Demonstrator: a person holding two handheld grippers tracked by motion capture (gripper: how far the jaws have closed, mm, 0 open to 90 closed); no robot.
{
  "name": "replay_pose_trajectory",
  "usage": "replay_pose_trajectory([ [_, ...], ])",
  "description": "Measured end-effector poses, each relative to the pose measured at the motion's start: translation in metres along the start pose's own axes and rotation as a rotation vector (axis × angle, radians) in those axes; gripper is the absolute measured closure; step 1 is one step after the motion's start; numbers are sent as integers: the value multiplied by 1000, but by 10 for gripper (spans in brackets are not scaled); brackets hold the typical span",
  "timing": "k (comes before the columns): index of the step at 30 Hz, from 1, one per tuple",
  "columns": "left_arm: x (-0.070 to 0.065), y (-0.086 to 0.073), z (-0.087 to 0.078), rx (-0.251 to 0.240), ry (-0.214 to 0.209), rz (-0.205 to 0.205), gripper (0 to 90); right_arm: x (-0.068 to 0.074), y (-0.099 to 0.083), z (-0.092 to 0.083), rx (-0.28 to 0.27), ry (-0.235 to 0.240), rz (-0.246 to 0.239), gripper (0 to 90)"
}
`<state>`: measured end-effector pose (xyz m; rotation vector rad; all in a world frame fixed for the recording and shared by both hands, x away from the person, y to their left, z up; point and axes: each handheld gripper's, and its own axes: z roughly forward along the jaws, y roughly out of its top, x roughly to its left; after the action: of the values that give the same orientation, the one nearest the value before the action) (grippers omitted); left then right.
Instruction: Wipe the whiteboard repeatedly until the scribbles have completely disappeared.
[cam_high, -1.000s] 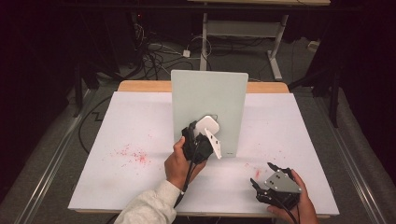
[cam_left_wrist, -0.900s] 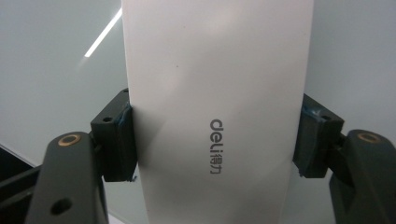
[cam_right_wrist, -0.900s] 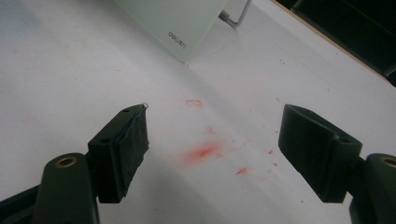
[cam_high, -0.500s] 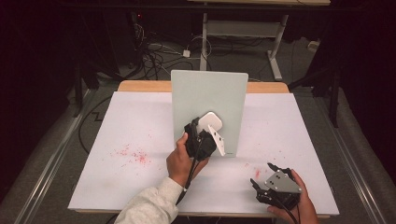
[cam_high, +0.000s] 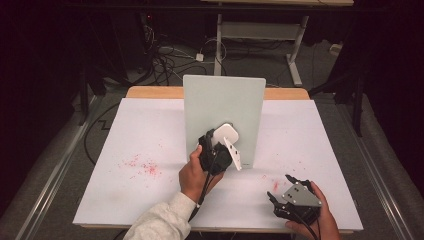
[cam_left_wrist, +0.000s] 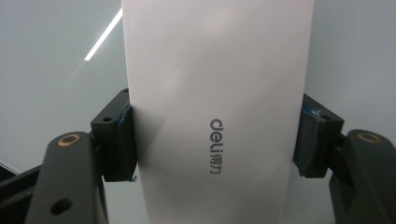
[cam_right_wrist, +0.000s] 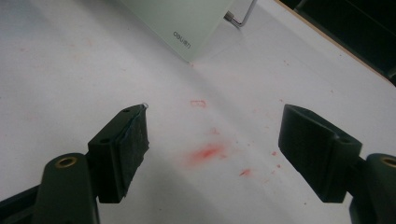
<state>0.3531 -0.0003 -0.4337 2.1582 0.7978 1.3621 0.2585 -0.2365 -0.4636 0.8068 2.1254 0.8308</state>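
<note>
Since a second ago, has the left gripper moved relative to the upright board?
Yes. In the high view the left gripper, shut on the white eraser, has slid rightward and slightly up across the pale green board, towards the board's right edge.

White deli-branded eraser (cam_left_wrist: 217, 112) held against the upright pale-green board (cam_high: 223, 107).
</note>
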Motion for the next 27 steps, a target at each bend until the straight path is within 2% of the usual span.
replay_pose_trajectory([
  [2, 7, 7, 0, -14, 5, -15, 287, -1, -1, 0, 0, 0, -14, 246],
  [4, 11, 12, 0, -19, 9, -19, 287, 0, -1, 1, 2, -1, -7, 245],
  [7, 10, 14, 0, -26, 13, -20, 287, 0, -1, 0, 3, 4, -6, 245],
  [13, -14, 2, 1, -3, 16, 36, 287, 0, -1, 1, 6, 10, -8, 245],
  [17, -26, -8, 3, 6, 18, 52, 287, 0, -1, 1, 4, 14, -23, 246],
  [19, -27, -9, 3, 5, 19, 51, 287, 0, -1, 1, 3, 10, -22, 245],
  [23, -24, -7, 3, 16, 7, 50, 287, 0, -1, 1, 7, 11, -7, 246],
  [24, -21, -6, 3, 18, 0, 46, 287, 0, -1, 1, 5, 11, -23, 246],
  [27, -9, 2, 2, 27, -6, 25, 287, 0, -1, 1, 5, 12, -23, 245],
])
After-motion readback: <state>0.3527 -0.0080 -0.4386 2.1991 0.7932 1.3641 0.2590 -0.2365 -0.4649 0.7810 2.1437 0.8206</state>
